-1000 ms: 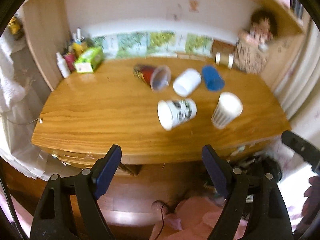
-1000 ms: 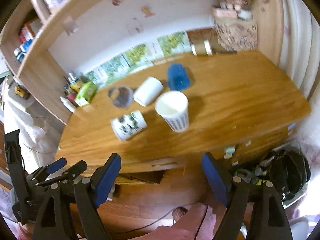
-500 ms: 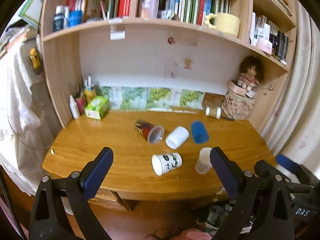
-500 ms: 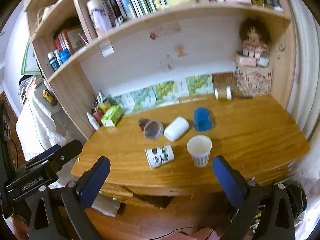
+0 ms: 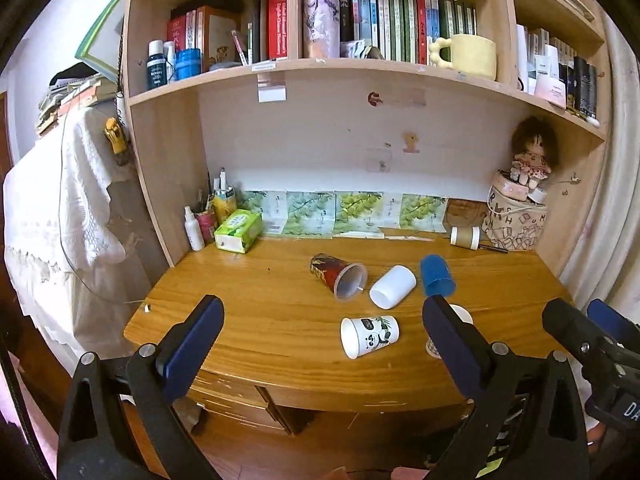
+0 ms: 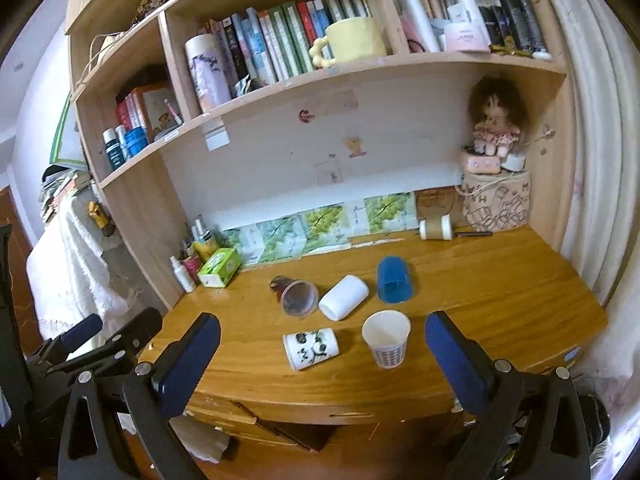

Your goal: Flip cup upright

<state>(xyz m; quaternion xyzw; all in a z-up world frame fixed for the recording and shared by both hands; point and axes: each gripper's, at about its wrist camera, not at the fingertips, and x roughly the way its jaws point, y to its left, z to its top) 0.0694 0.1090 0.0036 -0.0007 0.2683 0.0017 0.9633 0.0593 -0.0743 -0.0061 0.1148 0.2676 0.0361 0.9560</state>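
Observation:
Several cups sit on the wooden desk (image 5: pixel 248 304). A white panda cup (image 5: pixel 370 336) (image 6: pixel 311 349) lies on its side near the front edge. A red patterned cup (image 5: pixel 338 276) (image 6: pixel 296 295) and a plain white cup (image 5: pixel 393 286) (image 6: pixel 344 297) also lie on their sides. A blue cup (image 5: pixel 436 276) (image 6: pixel 394 280) stands mouth down. A checked paper cup (image 6: pixel 386 338) stands upright, half hidden in the left wrist view. My left gripper (image 5: pixel 320 334) and right gripper (image 6: pixel 322 346) are open and empty, held off the desk's front edge.
A green tissue box (image 5: pixel 239 231), small bottles (image 5: pixel 194 234) and a paper roll (image 5: pixel 464 237) line the desk's back. A patterned basket (image 6: pixel 496 204) with a doll (image 6: pixel 496 124) stands at the back right. A bookshelf (image 6: pixel 280 60) hangs above. A curtain (image 6: pixel 600 160) is at the right.
Both grippers have pulled back and tilted up from the desk, so the shelves came into view. The cups have not moved.

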